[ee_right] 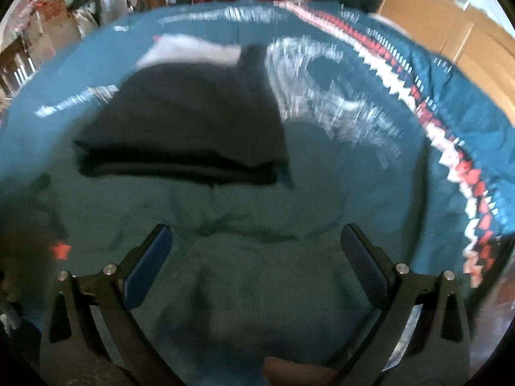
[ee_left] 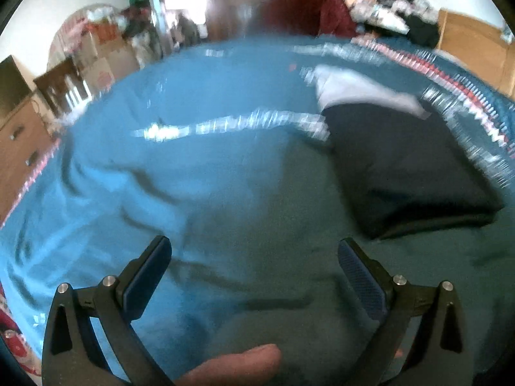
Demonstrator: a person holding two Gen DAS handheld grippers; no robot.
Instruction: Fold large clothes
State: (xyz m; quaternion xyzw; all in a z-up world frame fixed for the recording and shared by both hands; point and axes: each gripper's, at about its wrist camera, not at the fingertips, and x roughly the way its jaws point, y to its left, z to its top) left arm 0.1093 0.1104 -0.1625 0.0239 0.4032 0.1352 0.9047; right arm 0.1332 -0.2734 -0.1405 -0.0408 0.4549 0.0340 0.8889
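Blue bedspread (ee_left: 193, 103) is filling both blurred views, folded dark garment (ee_left: 402, 167) lying right of centre in the left view, left gripper (ee_left: 254, 276) and right gripper (ee_right: 256, 263) both hanging released and empty, so fast motion is risking a mis-grab of bedding.

1. Blue patterned bedspread (ee_left: 193, 103) spread over a bed.
2. Cardboard boxes (ee_left: 103, 54) stacked against the far wall.
3. Wooden drawers (ee_left: 19, 141) at left, wooden headboard (ee_right: 450, 35) at right.
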